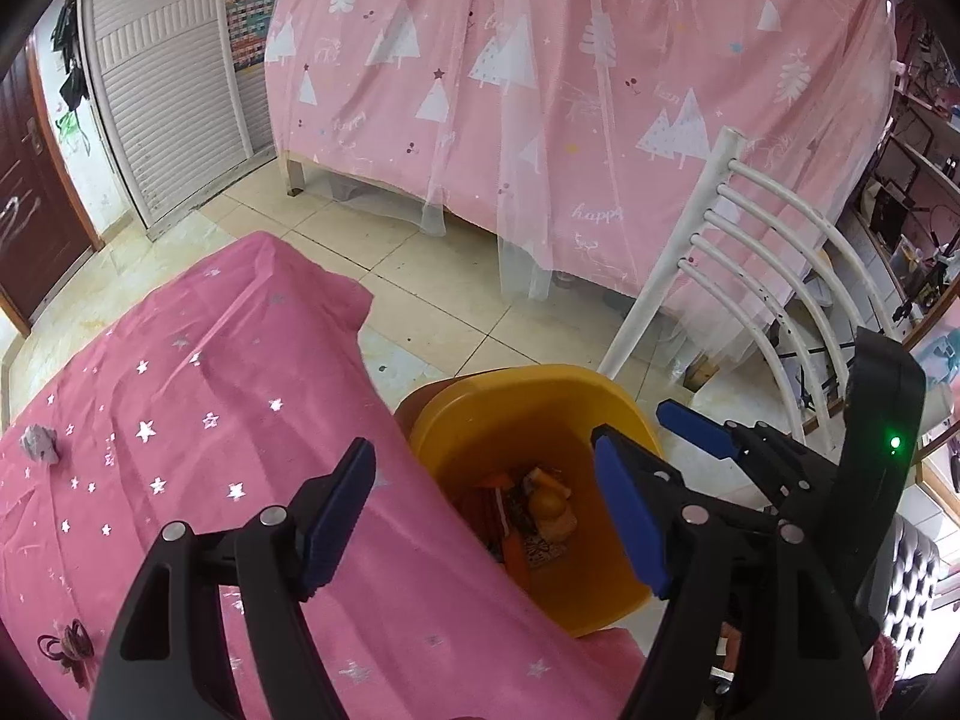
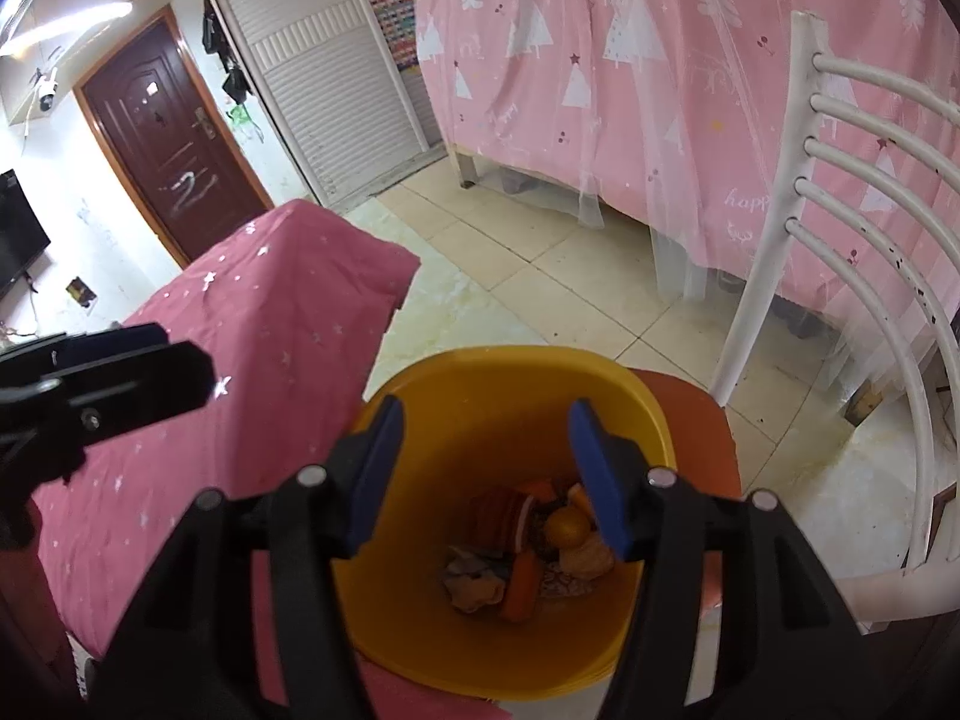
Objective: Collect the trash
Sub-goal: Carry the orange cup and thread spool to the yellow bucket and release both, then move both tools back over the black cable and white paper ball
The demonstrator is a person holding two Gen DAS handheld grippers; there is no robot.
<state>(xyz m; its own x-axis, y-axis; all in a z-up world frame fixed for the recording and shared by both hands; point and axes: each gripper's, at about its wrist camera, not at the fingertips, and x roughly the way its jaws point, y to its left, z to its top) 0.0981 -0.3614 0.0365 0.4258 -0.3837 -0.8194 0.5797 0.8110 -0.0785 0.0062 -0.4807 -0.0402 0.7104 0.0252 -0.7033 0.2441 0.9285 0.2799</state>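
A yellow bin stands beside the table's edge. Inside it lie orange peels, a small orange fruit and crumpled wrappers. My left gripper is open and holds nothing; one finger hangs over the pink cloth, the other over the bin. Directly above the bin's mouth my right gripper is open and also holds nothing. A crumpled grey paper ball rests on the table at the far left. A dark red scrap lies near the table's near left corner.
The table wears a pink star-print cloth. A white slatted chair back rises right of the bin, and an orange seat shows behind it. A bed with pink drapes stands across the tiled floor.
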